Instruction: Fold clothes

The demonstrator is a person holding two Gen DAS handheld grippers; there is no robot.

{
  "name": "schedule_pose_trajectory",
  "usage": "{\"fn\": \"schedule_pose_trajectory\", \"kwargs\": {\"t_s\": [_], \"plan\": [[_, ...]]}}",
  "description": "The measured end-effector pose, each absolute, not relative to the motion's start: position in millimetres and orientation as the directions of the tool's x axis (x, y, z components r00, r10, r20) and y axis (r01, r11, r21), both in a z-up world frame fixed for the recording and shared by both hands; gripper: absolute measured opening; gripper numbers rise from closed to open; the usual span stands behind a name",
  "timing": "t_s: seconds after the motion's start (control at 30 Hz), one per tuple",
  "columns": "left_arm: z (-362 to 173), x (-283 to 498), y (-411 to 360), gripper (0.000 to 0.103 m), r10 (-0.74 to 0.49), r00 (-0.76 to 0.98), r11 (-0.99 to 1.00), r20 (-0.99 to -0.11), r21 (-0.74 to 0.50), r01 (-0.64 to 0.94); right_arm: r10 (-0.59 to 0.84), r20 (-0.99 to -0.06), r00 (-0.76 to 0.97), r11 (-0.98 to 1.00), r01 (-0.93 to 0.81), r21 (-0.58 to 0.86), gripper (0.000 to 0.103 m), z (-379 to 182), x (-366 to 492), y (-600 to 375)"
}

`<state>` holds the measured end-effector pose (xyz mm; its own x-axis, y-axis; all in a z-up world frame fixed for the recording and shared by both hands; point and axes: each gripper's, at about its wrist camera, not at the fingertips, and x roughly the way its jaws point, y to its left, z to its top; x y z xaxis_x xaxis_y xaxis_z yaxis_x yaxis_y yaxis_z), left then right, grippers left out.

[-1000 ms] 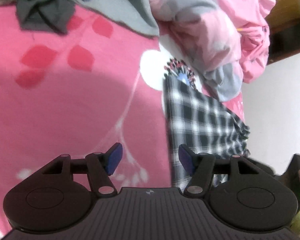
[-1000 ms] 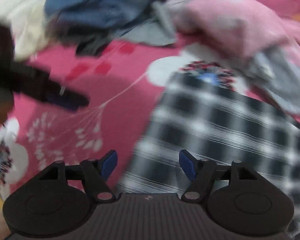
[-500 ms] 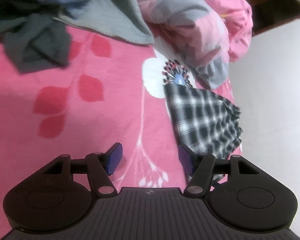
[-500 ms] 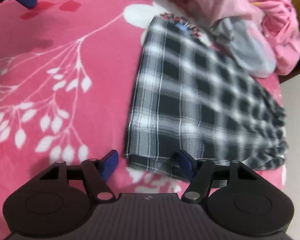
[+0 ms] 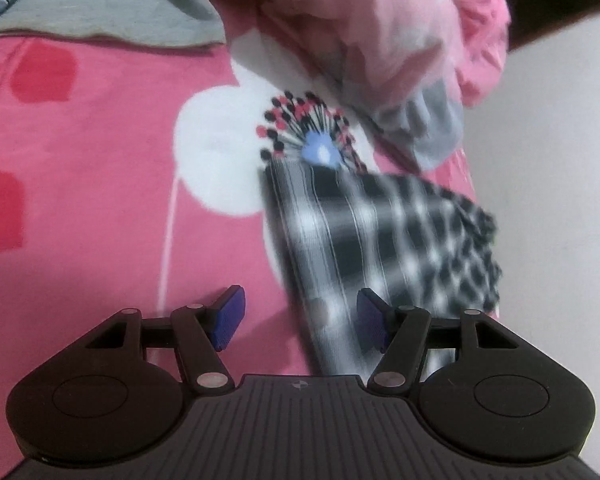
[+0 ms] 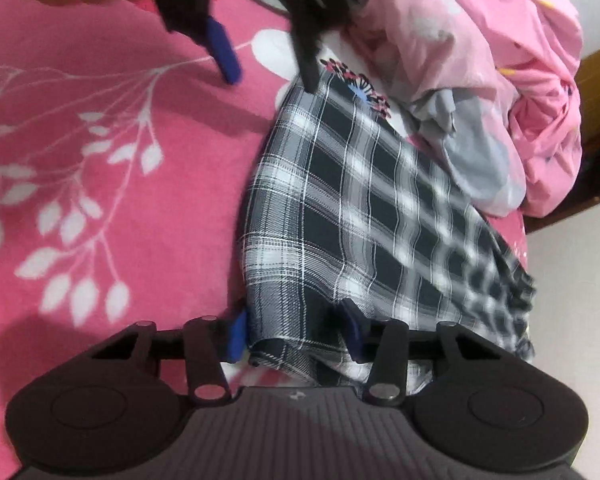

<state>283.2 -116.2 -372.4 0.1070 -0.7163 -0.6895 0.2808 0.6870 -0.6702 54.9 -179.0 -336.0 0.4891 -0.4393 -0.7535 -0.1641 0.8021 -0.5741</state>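
Plaid garment point(image 5: 380, 248), black and white, folded flat on the pink floral bedspread point(image 5: 100, 160), close to the bed's right-hand edge by the white wall.

Left wrist view: blurred. Left gripper point(image 5: 300, 326) with jaws well apart, nothing pressed between the blue pads. Near left corner of the plaid cloth running down into the gap, closer to the right pad point(image 5: 370, 320) than the left one; bare bedspread under the left pad. Garment stretching up and to the right from the claw, its long edge leaning away toward a printed flower point(image 5: 316, 136). Beyond that, a heap of pink and grey bedding point(image 5: 380, 40) and a grey garment point(image 5: 120, 4) at top left.

Right wrist view: sharper. Right gripper point(image 6: 296, 334) closing, with the near hem of the plaid garment point(image 6: 360, 208) bunched between the pads; left pad point(image 6: 236, 334) at the cloth's edge, right pad point(image 6: 352, 332) partly sunk in the folds. Not yet squeezed flat, so better called open around the hem than clamped. Long axis running from this hem up toward the far corner, where the left gripper point(image 6: 260, 56) hovers with fingers spread, one dark finger tip just at that corner. A hand visible, blurred, at the top left.

Judged from this: each claw at one end of the same left-hand long edge, right nearer to a grip, left not yet seated. Likely next a lift of that edge across toward the wall side for another fold; risk of the left pinch catching only the top layer.
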Motion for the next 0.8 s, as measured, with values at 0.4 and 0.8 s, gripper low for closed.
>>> {"fn": "schedule_pose_trajectory", "kwargs": {"t_s": [0.4, 0.8], "plan": [[-386, 305, -154, 0.031, -0.701, 0.248, 0.713, -0.669, -0.658, 0.242, -0.35, -0.757, 0.552, 0.808, -0.231, -0.542, 0.033, -334, 45, -196], [-367, 285, -157, 0.003, -0.668, 0.398, 0.742, -0.629, -0.606, 0.287, -0.246, -0.794, 0.556, 0.879, -0.217, -0.424, 0.013, -306, 45, -210]]}}
